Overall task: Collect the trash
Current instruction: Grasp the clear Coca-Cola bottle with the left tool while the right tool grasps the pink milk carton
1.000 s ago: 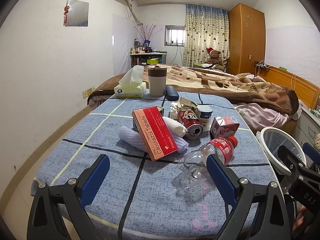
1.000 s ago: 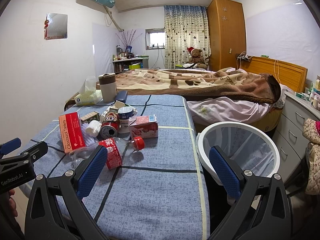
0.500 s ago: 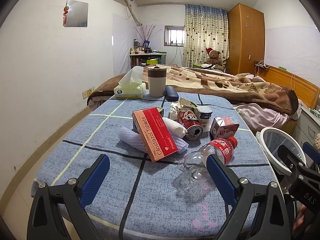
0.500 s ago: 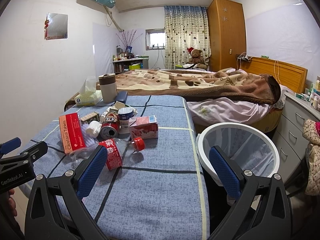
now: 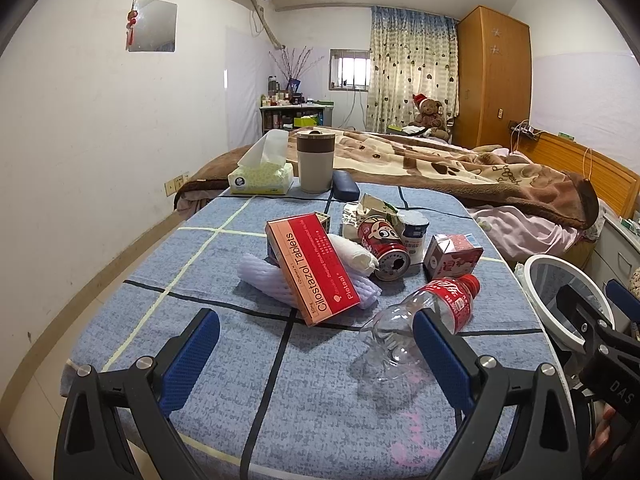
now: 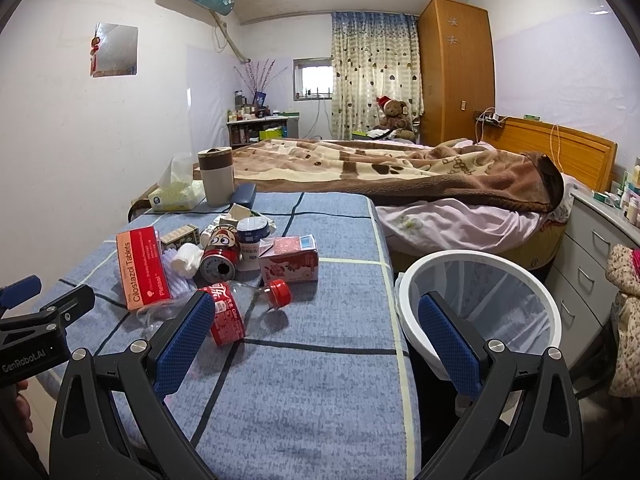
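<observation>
Trash lies in a pile on the blue checked table (image 5: 224, 360): a red tablet box (image 5: 312, 264), a crushed clear bottle with a red cap (image 5: 420, 320), a red can (image 5: 384, 246), a small red carton (image 5: 452, 258), white foam wrap (image 5: 264, 280) and a white cup (image 5: 416, 232). My left gripper (image 5: 316, 354) is open and empty, low over the near edge, just short of the bottle. My right gripper (image 6: 316, 338) is open and empty over the table's right side, with the bottle (image 6: 240, 308) by its left finger. A white mesh bin (image 6: 480, 304) stands right of the table.
A tissue box (image 5: 260, 176), a grey tumbler (image 5: 315, 164) and a dark case (image 5: 346, 186) stand at the table's far edge. A bed with a brown blanket (image 6: 400, 172) lies beyond. White drawers (image 6: 592, 256) stand right of the bin.
</observation>
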Demonstrator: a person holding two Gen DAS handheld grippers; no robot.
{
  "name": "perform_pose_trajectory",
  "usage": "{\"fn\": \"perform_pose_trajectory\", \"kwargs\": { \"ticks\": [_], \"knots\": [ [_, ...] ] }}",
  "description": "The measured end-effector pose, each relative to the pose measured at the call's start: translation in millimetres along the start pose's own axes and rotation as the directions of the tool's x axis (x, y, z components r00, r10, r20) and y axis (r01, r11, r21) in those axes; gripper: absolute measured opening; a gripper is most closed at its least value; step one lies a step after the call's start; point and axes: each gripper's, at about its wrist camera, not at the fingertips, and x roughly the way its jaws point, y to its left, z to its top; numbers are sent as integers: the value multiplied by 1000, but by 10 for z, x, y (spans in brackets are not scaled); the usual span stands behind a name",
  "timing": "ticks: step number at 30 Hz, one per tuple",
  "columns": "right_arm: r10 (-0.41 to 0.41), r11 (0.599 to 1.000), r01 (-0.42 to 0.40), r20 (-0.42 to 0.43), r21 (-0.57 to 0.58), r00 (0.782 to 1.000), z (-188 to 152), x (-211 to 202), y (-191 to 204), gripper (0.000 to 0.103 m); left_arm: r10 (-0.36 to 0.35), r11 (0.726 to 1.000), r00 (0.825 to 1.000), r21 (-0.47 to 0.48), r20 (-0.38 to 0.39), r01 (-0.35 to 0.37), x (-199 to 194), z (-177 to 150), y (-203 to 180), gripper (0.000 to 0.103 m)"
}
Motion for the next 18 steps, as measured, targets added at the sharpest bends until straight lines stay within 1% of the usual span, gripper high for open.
{"fn": "perform_pose_trajectory", "kwargs": {
  "ticks": [2, 5, 6, 8, 11, 13, 14, 16, 18],
  "knots": [
    [19, 1000, -19, 1, -7, 1000, 37, 41, -9, 103, -24, 1000, 1000, 6, -13, 24, 43, 10, 3, 99],
    [29, 999, -29, 40, -23, 999, 103, 106, -28, 103, -68, 997, 997, 20, -41, 68, 145, 28, -6, 99],
    [23, 999, -22, 41, -38, 999, 139, 168, -44, 103, -91, 995, 994, 32, -54, 93, 185, 32, -20, 99],
    [33, 998, -31, 38, -54, 999, 192, 277, -78, 103, -114, 991, 990, 55, -78, 119, 247, 26, -57, 99],
    [66, 995, -64, 14, -79, 998, 281, 512, -135, 103, -147, 984, 984, 87, -100, 156, 344, 20, -135, 99],
    [84, 992, -82, 9, -94, 996, 300, 599, -141, 103, -159, 979, 980, 110, -121, 172, 410, 17, -196, 99],
    [106, 988, -106, -8, -113, 994, 333, 703, -147, 103, -166, 976, 977, 122, -132, 183, 445, 23, -231, 99],
    [110, 984, -112, -23, -141, 994, 343, 777, -128, 103, -181, 965, 973, 168, -140, 204, 500, 49, -333, 99],
    [149, 973, -152, -34, -173, 988, 367, 880, -104, 103, -188, 953, 972, 212, -139, 215, 549, 76, -419, 99]
  ]
}}
